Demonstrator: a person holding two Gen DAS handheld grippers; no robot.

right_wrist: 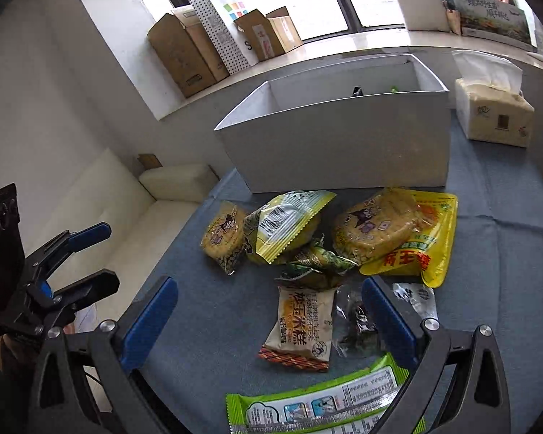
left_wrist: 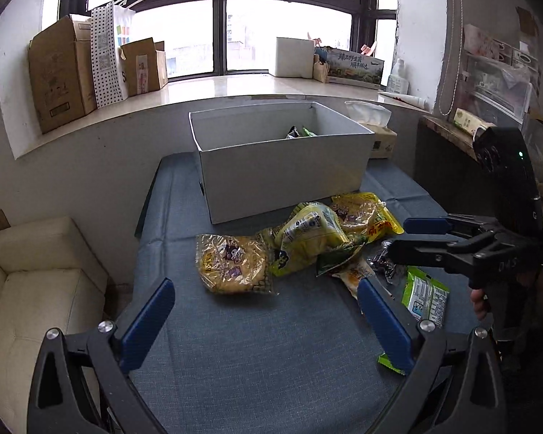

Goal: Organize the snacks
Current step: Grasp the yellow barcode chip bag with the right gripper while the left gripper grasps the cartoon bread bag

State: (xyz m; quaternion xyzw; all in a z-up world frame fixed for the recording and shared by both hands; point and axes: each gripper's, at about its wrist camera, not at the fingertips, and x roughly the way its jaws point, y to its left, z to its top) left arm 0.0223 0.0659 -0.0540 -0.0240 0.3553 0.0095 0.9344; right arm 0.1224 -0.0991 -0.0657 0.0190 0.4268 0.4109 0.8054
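Both claws hung spread and empty over the blue-grey worktop (left_wrist: 257,354). The left claw (left_wrist: 264,320) hovered above bare cloth just short of a clear-wrapped yellow cake packet (left_wrist: 233,267), nothing between its blue pads. The right claw (right_wrist: 269,320) hung over a cream corn-cake packet (right_wrist: 300,325) and a clear packet with dark contents (right_wrist: 354,322), its fingers well apart and touching neither. A long green wrapper (right_wrist: 318,405) lay nearest that camera. Further back the snacks were heaped together: a yellow-green pouch (right_wrist: 286,222), a crumpled dark green packet (right_wrist: 316,262) and a second cake packet lying on a big yellow bag (right_wrist: 438,249). Behind the heap stood the open white box (left_wrist: 282,170), a few wrappers just showing inside, with a tissue pack (right_wrist: 494,115) beside it.
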